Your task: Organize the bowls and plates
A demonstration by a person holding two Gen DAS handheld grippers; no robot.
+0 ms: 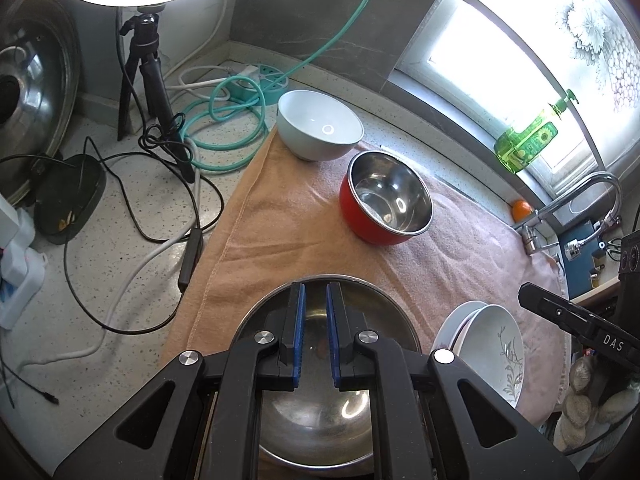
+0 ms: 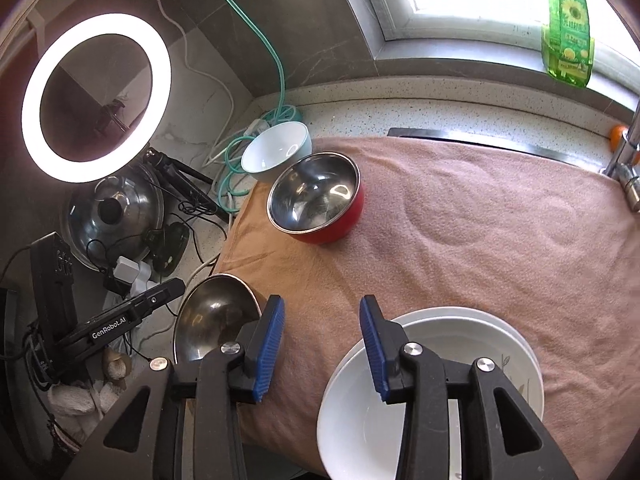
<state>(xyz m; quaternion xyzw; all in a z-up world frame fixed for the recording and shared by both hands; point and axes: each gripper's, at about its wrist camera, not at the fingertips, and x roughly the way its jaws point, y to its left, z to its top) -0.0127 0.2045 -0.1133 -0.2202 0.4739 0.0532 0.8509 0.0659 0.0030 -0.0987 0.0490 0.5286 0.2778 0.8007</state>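
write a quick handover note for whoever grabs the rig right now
Left hand-held gripper: shut, over the steel bowl, holding nothing visible.
Right hand-held gripper: open, empty, above the white plates.
All on the towel: white bowl and red bowl at the far side, apart; steel bowl near left; plates stacked near right.
Done: plates stacked.
Left: the three bowls, probably to nest.

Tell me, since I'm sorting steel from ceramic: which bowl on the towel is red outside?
The red bowl in the middle of the towel, steel-lined inside. The white bowl behind it is plain white, and the steel bowl under the left gripper is bare metal.
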